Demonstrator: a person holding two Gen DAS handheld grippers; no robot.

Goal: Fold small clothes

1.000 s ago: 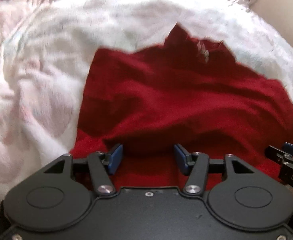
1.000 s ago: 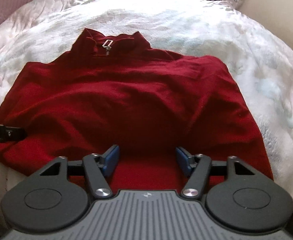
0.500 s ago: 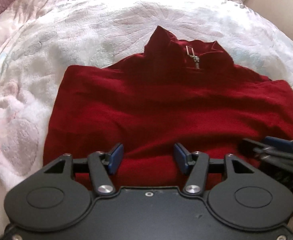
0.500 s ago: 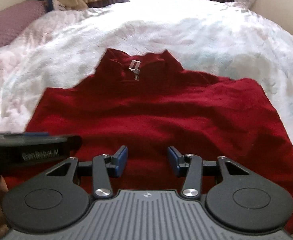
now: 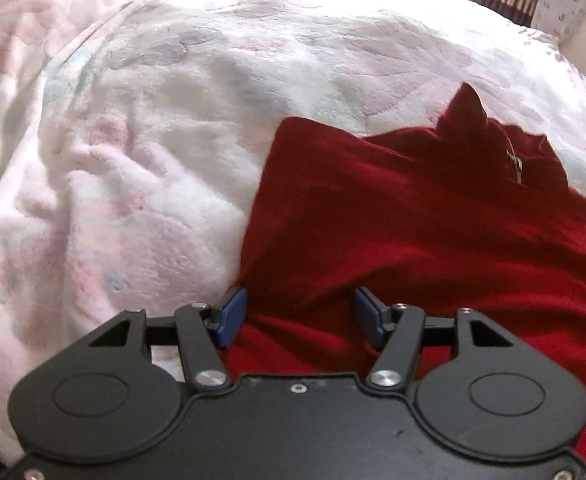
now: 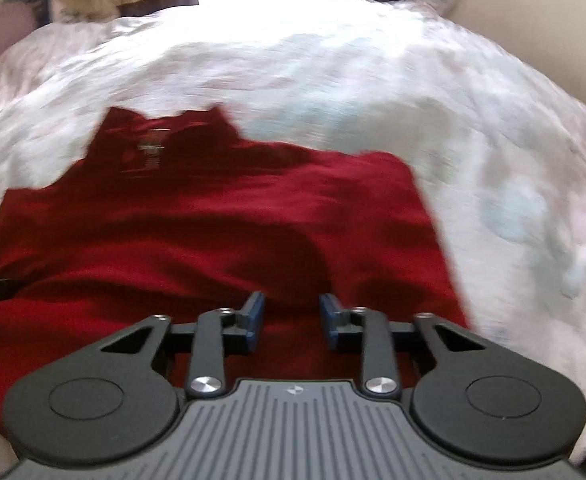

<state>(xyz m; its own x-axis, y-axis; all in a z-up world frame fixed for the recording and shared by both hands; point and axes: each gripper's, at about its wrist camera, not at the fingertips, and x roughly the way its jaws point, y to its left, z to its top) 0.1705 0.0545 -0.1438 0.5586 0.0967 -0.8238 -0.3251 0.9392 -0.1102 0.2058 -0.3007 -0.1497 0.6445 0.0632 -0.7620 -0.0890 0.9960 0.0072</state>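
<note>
**Both grippers poised at the hem of a red top**

In the left wrist view, pale floral bedding (image 5: 141,168) fills the left half of the frame, and the red garment (image 5: 433,216) spreads across the right half. Its left edge runs up from just beside the left blue pad. The left gripper (image 5: 299,318) sits low centre, jaws released and wide apart, with the hem's left corner bunched between them but not pinched.

In the right wrist view, which is blurred, the garment (image 6: 213,232) covers the left and centre, collar (image 6: 165,132) at upper left, so its long axis runs away from the jaws toward the top of the frame. The right gripper (image 6: 292,322) is also unclenched, its gap narrower, hem cloth lying in it. Each gripper looks about equally near its own part of the hem; closing on it seems the next requirement.
</note>
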